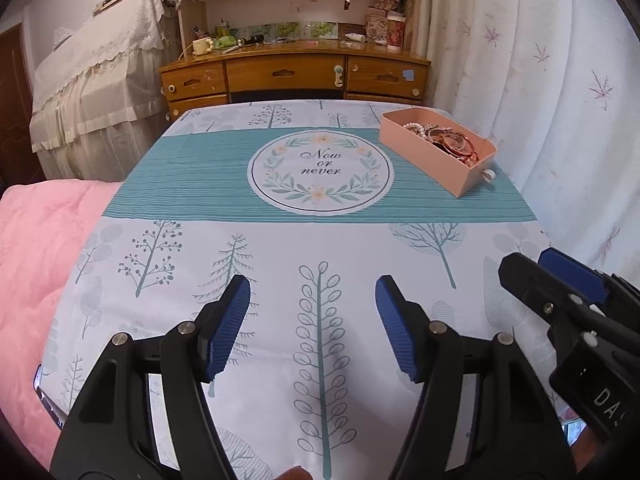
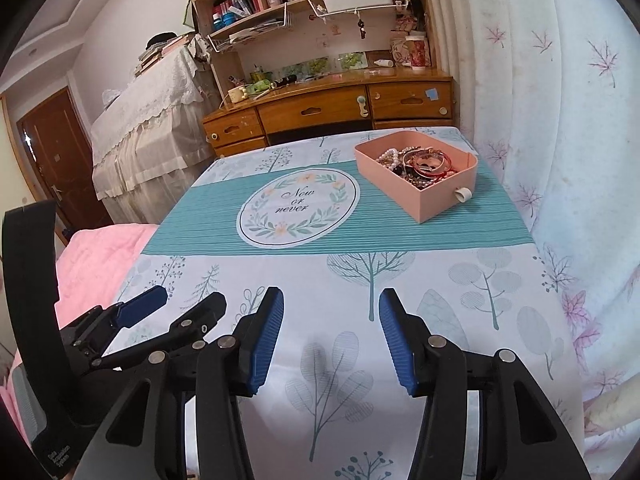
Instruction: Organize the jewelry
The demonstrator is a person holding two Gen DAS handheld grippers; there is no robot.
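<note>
A pink drawer-like box (image 1: 424,152) (image 2: 400,188) stands at the far right of the table. It holds a heap of bracelets and bead strings (image 1: 448,138) (image 2: 420,162). A small white knob (image 2: 464,194) sticks out of its near end. My left gripper (image 1: 312,292) is open and empty over the near part of the tablecloth. My right gripper (image 2: 332,304) is open and empty beside it, also near the front edge. The right gripper also shows at the right of the left wrist view (image 1: 560,280). The left gripper shows at the lower left of the right wrist view (image 2: 180,304).
The tablecloth (image 1: 320,240) (image 2: 360,248) has a tree print and a teal band with a round "Now or never" emblem (image 1: 320,172) (image 2: 298,208). A pink quilt (image 1: 36,260) lies left of the table, a wooden desk (image 1: 296,76) behind it, and a curtain (image 1: 540,80) to the right.
</note>
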